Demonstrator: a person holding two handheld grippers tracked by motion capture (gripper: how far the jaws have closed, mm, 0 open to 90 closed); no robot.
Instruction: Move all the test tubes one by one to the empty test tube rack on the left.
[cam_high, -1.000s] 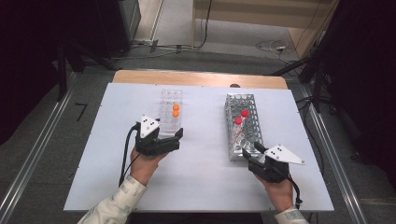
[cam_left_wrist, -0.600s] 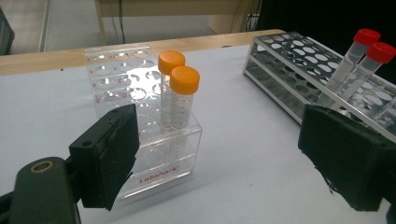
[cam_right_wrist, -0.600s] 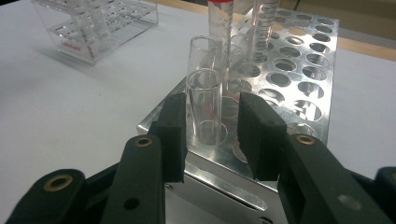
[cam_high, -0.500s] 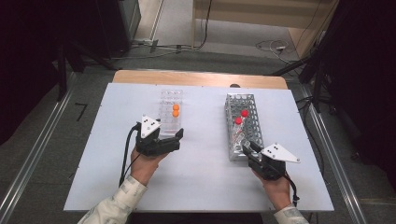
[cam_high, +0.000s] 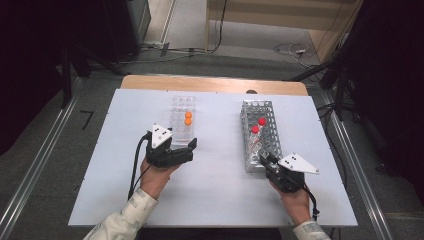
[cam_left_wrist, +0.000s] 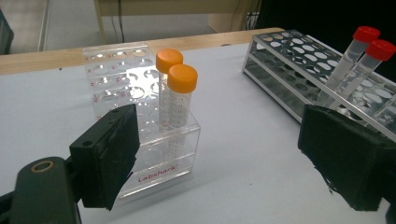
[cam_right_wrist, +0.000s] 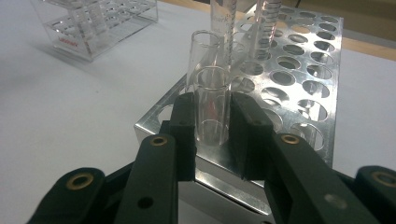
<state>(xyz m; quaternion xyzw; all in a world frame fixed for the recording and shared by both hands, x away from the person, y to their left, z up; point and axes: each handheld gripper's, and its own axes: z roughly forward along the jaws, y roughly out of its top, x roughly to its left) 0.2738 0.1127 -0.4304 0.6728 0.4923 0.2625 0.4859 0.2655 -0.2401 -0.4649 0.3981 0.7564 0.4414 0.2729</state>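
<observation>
The right gripper (cam_right_wrist: 212, 123) has just been closing, and its two black jaws now press on either side of an uncapped glass tube (cam_right_wrist: 212, 105) standing in the near corner of the metal rack (cam_right_wrist: 299, 88). A second open tube (cam_right_wrist: 201, 51) stands in the rack just behind the gripped one, close enough to be brushed. In the high view a second ago this gripper (cam_high: 272, 162) sat at the rack's near end with its jaws wider apart; it has barely shifted since, so the change is the closure alone. Judged from this, the grasp is complete and the next step is a straight lift clear of the rack hole, kept vertical so the glass does not bind. Two red-capped tubes (cam_high: 258, 125) stand farther back in the metal rack. The left gripper (cam_left_wrist: 219, 154) hovers with its jaws wide apart and nothing between the pads, well to the left of the metal rack and just in front of the clear plastic rack (cam_left_wrist: 140, 116), which holds two orange-capped tubes (cam_left_wrist: 176, 91).
</observation>
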